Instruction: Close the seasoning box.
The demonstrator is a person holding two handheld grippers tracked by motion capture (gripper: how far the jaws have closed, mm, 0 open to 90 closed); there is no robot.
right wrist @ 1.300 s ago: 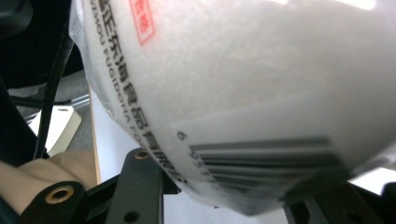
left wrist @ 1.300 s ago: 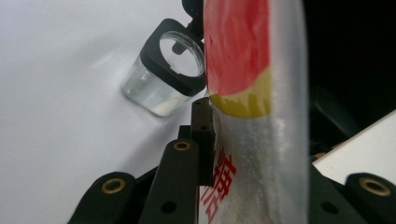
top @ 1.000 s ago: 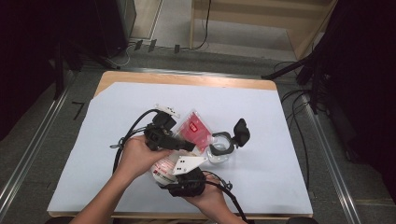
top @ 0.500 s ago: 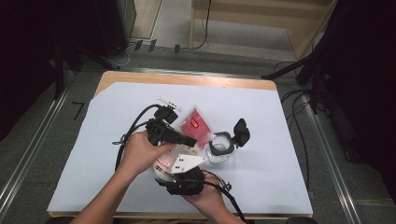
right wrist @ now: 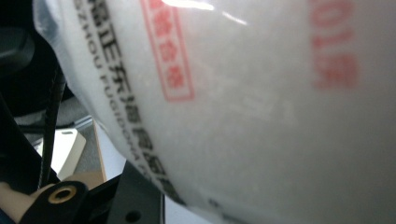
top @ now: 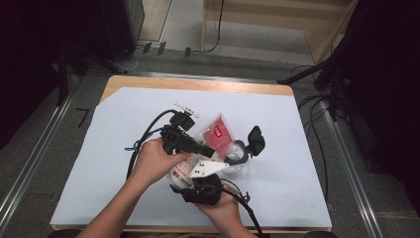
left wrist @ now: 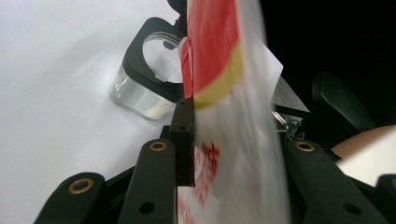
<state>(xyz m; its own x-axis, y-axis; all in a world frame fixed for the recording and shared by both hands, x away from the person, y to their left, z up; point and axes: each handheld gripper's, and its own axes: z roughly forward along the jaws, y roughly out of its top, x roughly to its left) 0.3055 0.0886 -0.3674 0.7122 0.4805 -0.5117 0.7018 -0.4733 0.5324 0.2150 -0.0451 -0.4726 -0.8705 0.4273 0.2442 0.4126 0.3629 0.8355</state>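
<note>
Salt-white powder fills the plastic bag (top: 218, 136) that sits between the two grippers near the middle of the table (top: 99, 148), which is covered with a pale sheet. The bag has a red and yellow top with red print on clear film lower down. In the high view its red end points up and away from the person, tilted over a clear jar (top: 236, 161) with a black flip lid (top: 256, 140) standing open.

The left gripper (top: 190, 147) comes in from the left, held in the person's left hand (top: 156, 161). In the left gripper view the bag (left wrist: 224, 93) stands between the jaws: one black pad lies against its left face, while the other jaw is well off to the right, apart from the film. The jaws have just been opening a little, partly spread, with the bag between them but not pinched. Beyond the bag in that view the jar (left wrist: 140, 88) rests on the white sheet, its black collar showing.

The right gripper (top: 200, 173) lies lower, nearer the person, held in the right hand (top: 220, 208). Its own view is taken up close by the bag's bulging lower part (right wrist: 257, 116), white with red and black print. Whether its jaws press the bag I cannot tell; they are hidden under it.
</note>
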